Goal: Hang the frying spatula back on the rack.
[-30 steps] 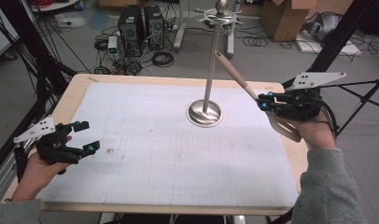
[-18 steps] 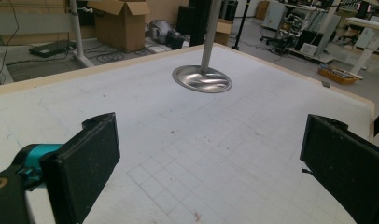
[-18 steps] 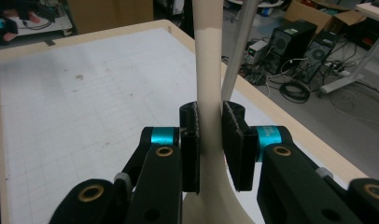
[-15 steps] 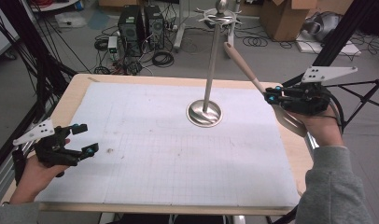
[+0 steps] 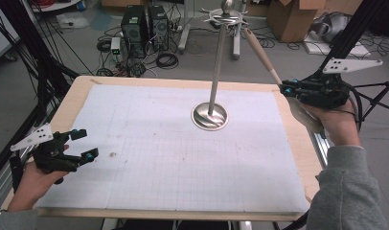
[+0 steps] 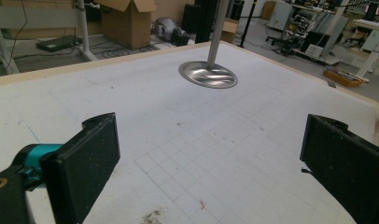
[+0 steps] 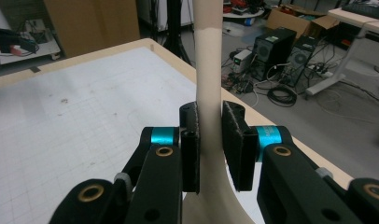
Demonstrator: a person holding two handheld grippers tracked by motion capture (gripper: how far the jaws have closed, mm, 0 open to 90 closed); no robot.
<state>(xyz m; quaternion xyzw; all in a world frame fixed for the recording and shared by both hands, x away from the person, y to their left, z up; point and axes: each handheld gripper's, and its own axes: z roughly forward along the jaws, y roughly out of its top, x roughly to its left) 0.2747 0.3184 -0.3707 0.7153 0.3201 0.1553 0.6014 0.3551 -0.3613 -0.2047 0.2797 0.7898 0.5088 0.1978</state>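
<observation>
A metal stand rises from a round base at the table's middle back, with hooks at its top. My right gripper is shut on a beige utensil; its wooden handle slants up to the left and its tip is close beside the stand's top. The utensil's broad end hangs below the hand. In the right gripper view the beige shaft stands clamped between the jaws of the right gripper. My left gripper is open over the table's front left, nothing between its jaws; the stand's base lies ahead.
A white gridded mat covers the wooden table. Computer towers, cables and cardboard boxes sit on the floor beyond the far edge. A black tripod leg stands at the right.
My right gripper has risen and drawn back to the right, bringing the utensil's handle tip up beside the stand's top. The left gripper has hardly moved.
</observation>
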